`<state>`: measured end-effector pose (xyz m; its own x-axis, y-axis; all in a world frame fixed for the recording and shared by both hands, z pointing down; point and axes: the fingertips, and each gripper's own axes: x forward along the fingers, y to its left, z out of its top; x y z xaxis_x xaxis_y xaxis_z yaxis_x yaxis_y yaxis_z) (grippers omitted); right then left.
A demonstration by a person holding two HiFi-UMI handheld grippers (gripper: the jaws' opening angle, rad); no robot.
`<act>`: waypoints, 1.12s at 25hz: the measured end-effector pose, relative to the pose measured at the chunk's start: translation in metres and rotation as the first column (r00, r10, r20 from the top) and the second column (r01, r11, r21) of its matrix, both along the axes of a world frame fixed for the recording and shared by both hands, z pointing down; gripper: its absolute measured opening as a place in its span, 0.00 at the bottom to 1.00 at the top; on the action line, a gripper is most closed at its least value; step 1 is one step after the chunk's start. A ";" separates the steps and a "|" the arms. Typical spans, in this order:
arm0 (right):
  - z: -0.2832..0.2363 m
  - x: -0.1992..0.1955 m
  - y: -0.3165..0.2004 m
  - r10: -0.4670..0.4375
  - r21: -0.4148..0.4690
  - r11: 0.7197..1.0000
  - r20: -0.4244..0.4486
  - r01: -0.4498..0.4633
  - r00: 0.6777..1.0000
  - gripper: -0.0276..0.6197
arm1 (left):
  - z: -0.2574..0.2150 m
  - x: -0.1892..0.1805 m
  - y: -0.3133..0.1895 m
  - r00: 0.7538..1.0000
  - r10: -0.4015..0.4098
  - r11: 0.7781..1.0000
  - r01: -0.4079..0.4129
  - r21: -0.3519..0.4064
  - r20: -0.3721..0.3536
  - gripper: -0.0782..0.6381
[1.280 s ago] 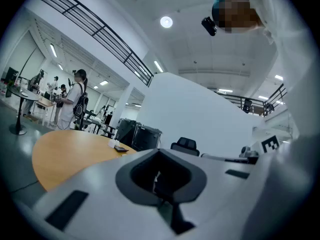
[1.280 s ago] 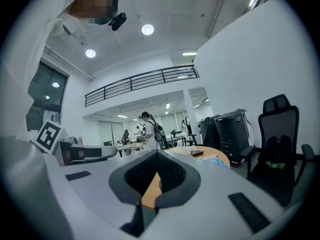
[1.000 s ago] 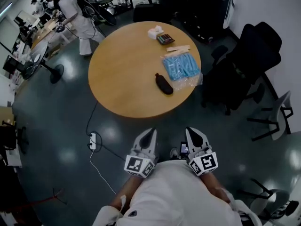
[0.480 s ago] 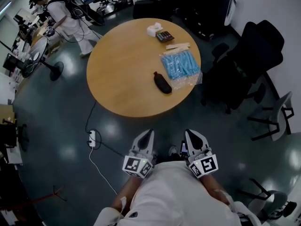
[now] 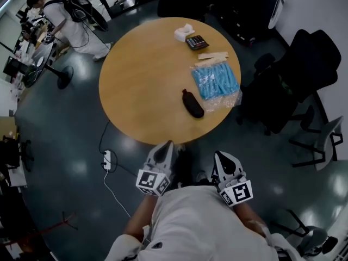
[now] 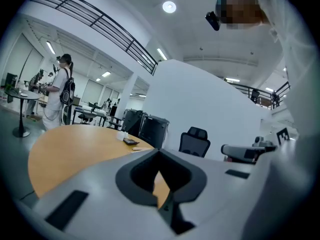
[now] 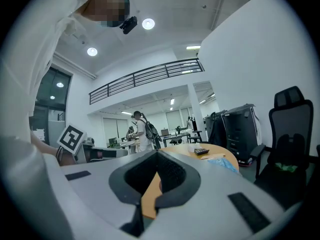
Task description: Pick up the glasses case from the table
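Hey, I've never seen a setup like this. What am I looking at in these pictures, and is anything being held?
No robot here: a person holds a two-jaw gripper in each hand. The top-down picture comes from a camera on the person's head; the left gripper and right gripper show near its bottom, patterned cubes included. The other two pictures come from cameras riding on each gripper, looking along its jaws. Both pairs of jaws are shut and hold nothing. On the round table lie a dark glasses case, a blue packet, a calculator and a white wad. The case lies untouched.
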<state>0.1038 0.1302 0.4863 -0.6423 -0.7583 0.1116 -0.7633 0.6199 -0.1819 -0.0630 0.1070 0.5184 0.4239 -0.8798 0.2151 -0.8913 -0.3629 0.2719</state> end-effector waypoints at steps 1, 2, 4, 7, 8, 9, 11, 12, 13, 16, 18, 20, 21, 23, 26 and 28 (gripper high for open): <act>0.000 -0.005 -0.016 0.012 0.008 1.000 -0.001 -0.012 1.000 0.07 | 0.003 -0.004 -0.018 1.000 0.012 1.000 -0.012 0.001 -0.007 0.12; 0.000 -0.010 -0.032 0.025 0.010 1.000 -0.003 -0.025 1.000 0.07 | 0.007 -0.008 -0.035 1.000 0.023 1.000 -0.023 -0.001 -0.013 0.12; -0.002 -0.020 -0.065 0.055 0.010 0.998 -0.008 -0.055 0.998 0.07 | 0.014 -0.016 -0.068 0.998 0.051 0.999 -0.051 -0.012 -0.021 0.12; -0.016 -0.035 -0.106 0.086 0.028 0.996 -0.025 -0.085 0.996 0.07 | 0.020 -0.024 -0.112 0.993 0.113 0.992 -0.114 -0.048 -0.023 0.12; -0.021 -0.040 -0.117 0.094 0.033 0.995 -0.028 -0.093 0.995 0.07 | 0.023 -0.026 -0.124 0.990 0.137 0.989 -0.138 -0.062 -0.019 0.12; -0.024 -0.044 -0.128 0.100 0.036 0.994 -0.029 -0.099 0.995 0.07 | 0.027 -0.027 -0.137 0.987 0.161 0.984 -0.162 -0.075 -0.011 0.12; -0.027 -0.051 -0.145 0.103 0.033 0.994 -0.034 -0.102 0.994 0.07 | 0.035 -0.027 -0.159 0.979 0.206 0.974 -0.205 -0.098 0.000 0.12; -0.027 -0.054 -0.152 0.100 0.030 0.995 -0.040 -0.098 0.994 0.07 | 0.040 -0.027 -0.168 0.975 0.224 0.968 -0.223 -0.112 0.001 0.12; -0.026 -0.056 -0.159 0.094 0.028 0.995 -0.045 -0.093 0.995 0.07 | 0.045 -0.028 -0.178 0.972 0.237 0.964 -0.235 -0.127 0.001 0.12; -0.022 -0.059 -0.185 0.083 0.022 0.996 -0.053 -0.082 0.995 0.07 | 0.062 -0.029 -0.210 0.965 0.260 0.952 -0.254 -0.168 0.015 0.12; -0.017 -0.056 -0.203 0.082 0.007 0.997 -0.045 -0.082 0.996 0.07 | 0.078 -0.025 -0.230 0.956 0.292 0.936 -0.278 -0.215 0.033 0.12; -0.012 -0.054 -0.221 0.082 -0.010 0.997 -0.036 -0.083 0.996 0.07 | 0.100 -0.018 -0.246 0.936 0.350 0.895 -0.326 -0.304 0.027 0.12; -0.009 -0.054 -0.228 0.082 -0.018 0.996 -0.033 -0.083 0.996 0.07 | 0.113 -0.014 -0.253 0.925 0.381 0.866 -0.351 -0.356 0.014 0.12; -0.006 -0.054 -0.239 0.079 -0.030 0.996 -0.021 -0.079 0.997 0.07 | 0.141 -0.005 -0.267 0.898 0.440 0.799 -0.395 -0.454 -0.009 0.12; 0.004 -0.053 -0.247 0.068 -0.053 0.996 -0.017 -0.069 0.998 0.07 | 0.188 0.007 -0.286 0.845 0.535 0.688 -0.436 -0.580 0.001 0.12; 0.013 -0.048 -0.249 0.069 -0.081 0.994 -0.019 -0.070 0.997 0.07 | 0.214 0.012 -0.293 0.814 0.580 0.620 -0.438 -0.651 0.005 0.15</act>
